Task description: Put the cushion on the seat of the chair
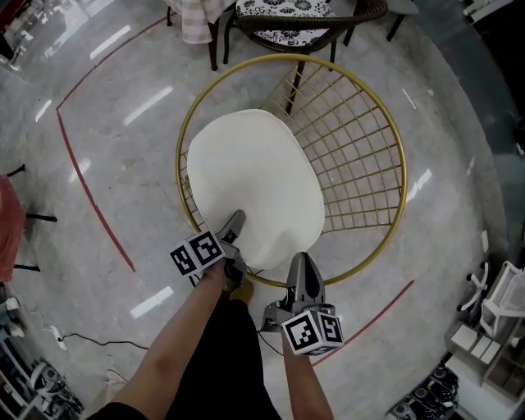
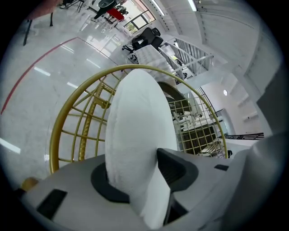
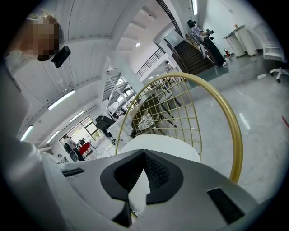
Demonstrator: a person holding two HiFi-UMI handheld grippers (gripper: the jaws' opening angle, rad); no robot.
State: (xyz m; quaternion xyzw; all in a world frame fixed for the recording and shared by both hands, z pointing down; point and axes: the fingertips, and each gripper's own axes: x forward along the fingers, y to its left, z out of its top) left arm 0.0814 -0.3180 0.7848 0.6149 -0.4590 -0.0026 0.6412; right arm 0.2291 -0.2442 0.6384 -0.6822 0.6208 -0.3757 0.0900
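A round white cushion (image 1: 254,184) lies flat inside the gold wire chair (image 1: 395,139), over its seat. My left gripper (image 1: 236,223) is at the cushion's near left edge. In the left gripper view the cushion (image 2: 140,117) stands edge-on between the jaws of that gripper (image 2: 140,173), filling the gap and touching both pads. My right gripper (image 1: 301,259) is at the cushion's near edge. In the right gripper view this gripper (image 3: 143,155) has its jaw tips almost together, with a thin fold of the cushion (image 3: 167,145) pinched between them. The chair's rim (image 3: 235,135) arcs behind.
A dark chair with a patterned seat pad (image 1: 287,15) stands just beyond the gold one. A red line (image 1: 90,197) curves across the glossy floor on the left. White office chairs (image 1: 502,303) and boxes crowd the lower right. Cables (image 1: 82,340) trail at the lower left.
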